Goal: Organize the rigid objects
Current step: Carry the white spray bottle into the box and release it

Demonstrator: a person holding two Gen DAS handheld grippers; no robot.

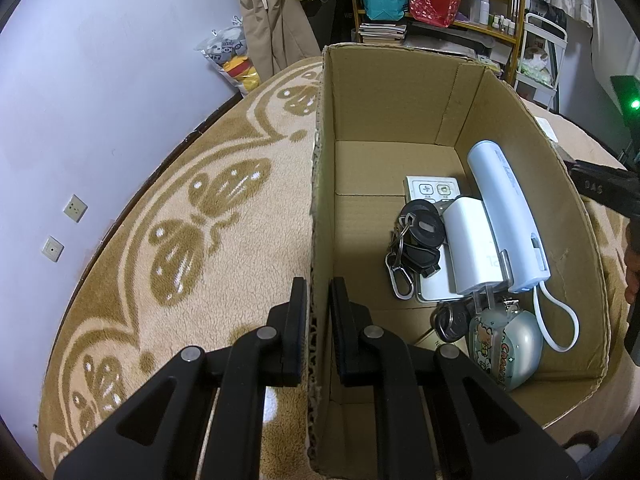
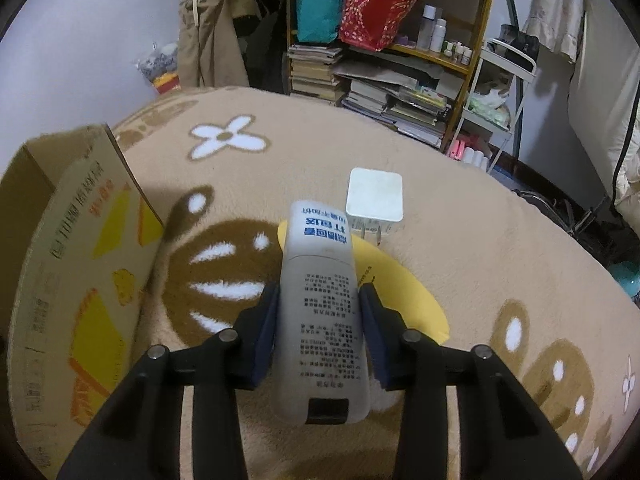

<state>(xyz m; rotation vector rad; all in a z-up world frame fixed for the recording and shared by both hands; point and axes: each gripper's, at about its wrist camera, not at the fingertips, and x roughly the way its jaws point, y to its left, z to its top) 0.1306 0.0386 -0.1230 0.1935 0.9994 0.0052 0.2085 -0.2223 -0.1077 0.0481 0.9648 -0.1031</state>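
Left gripper [image 1: 318,312]: pinching the box [image 1: 400,92] wall.
Right gripper [image 2: 319,316]: squeezing the white tube [image 2: 322,320].
Under tube: yellow disc [image 2: 400,292], blanket [image 2: 480,220].

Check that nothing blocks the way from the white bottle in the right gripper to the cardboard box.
Nothing visible does. The white bottle sits clamped in the right gripper, and only bare blanket lies between it and the cardboard box to its left. The left gripper pinches the box wall, steadying it; the box's top is open.
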